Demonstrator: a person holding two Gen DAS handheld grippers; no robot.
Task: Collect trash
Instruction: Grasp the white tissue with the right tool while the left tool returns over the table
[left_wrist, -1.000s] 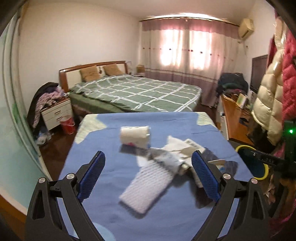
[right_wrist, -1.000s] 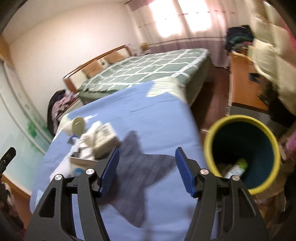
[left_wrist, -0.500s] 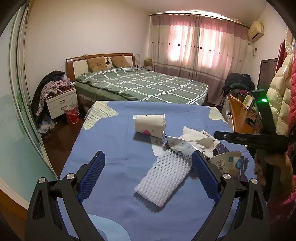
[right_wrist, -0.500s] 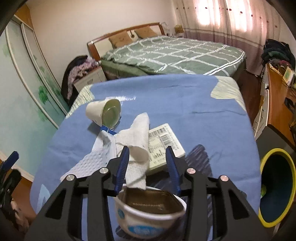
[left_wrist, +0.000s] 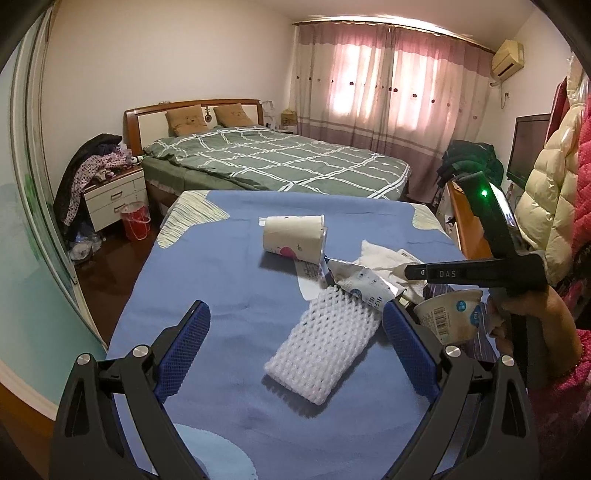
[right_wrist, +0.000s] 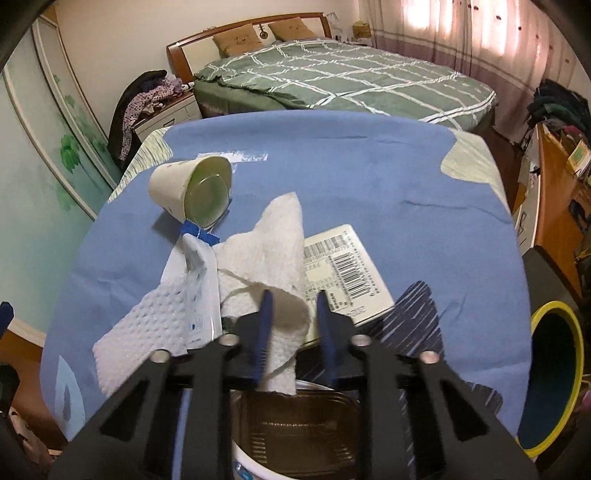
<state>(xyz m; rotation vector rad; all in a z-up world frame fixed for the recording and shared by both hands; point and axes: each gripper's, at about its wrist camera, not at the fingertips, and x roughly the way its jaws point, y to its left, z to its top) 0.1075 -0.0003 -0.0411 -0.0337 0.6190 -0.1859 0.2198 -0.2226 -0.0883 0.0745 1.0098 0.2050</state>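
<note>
**Inspector:** As the right fingers (right_wrist: 291, 325) close, what is between them?

**Assistant:** A fold of the tissue (right_wrist: 266, 251), with a gap visible beside the right pad; firm contact cannot be confirmed. A tub (right_wrist: 295, 435) sits just below the fingers, near the counter (right_wrist: 369, 166) edge.

**Inspector:** And the left fingers (left_wrist: 295, 354)?

**Assistant:** Wide apart, holding nothing. The foam net (left_wrist: 328, 350) lies between them on the counter, untouched.

**Inspector:** Surroundings?

**Assistant:** A wrapper (left_wrist: 362, 284) touches the net's far end. A tipped cup (left_wrist: 293, 238) lies beyond. A card (right_wrist: 343, 273) is partly under the tissue. The bin (right_wrist: 550, 376) stands off the counter's right edge.
</note>
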